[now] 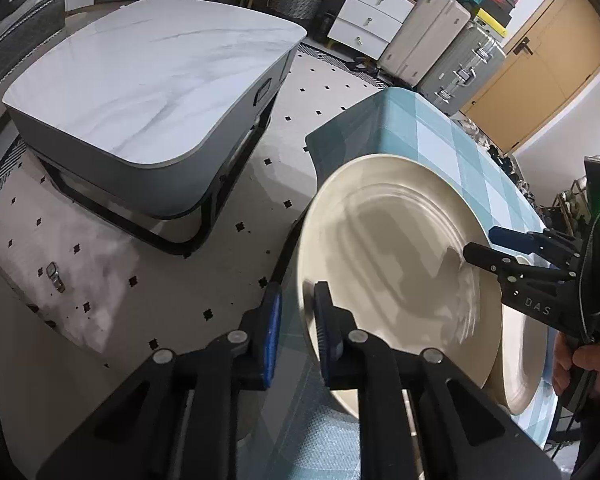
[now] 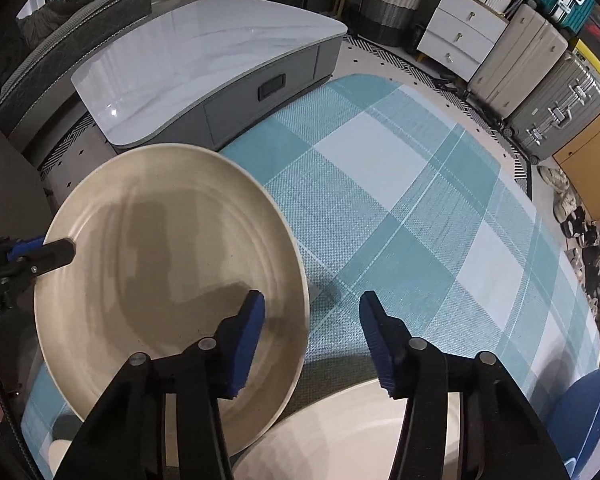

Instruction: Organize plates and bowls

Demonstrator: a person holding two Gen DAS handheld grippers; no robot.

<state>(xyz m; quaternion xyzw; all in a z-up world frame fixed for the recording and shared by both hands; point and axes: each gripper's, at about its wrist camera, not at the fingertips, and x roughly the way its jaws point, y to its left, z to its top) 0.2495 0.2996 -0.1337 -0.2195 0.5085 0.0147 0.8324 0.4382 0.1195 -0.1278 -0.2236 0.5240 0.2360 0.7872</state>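
Left wrist view: the left gripper (image 1: 298,312) reaches forward, its jaws clamped on the near rim of a cream plate (image 1: 396,264) held tilted above the checked tablecloth (image 1: 452,136). A second cream plate (image 1: 520,364) lies just behind the first.

Right wrist view: the right gripper (image 2: 312,332) hovers with jaws spread wide, holding nothing, one finger (image 2: 248,336) over the tilted plate (image 2: 168,264). Two cream plates and one blue bowl (image 2: 588,412) are visible, the bowl right of the tilted plate.

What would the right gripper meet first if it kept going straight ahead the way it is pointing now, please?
Most likely the checked tablecloth: the right gripper is open, and its line passes just right of the cream plate. The left finger overlaps that plate's rim, though depth is unclear.
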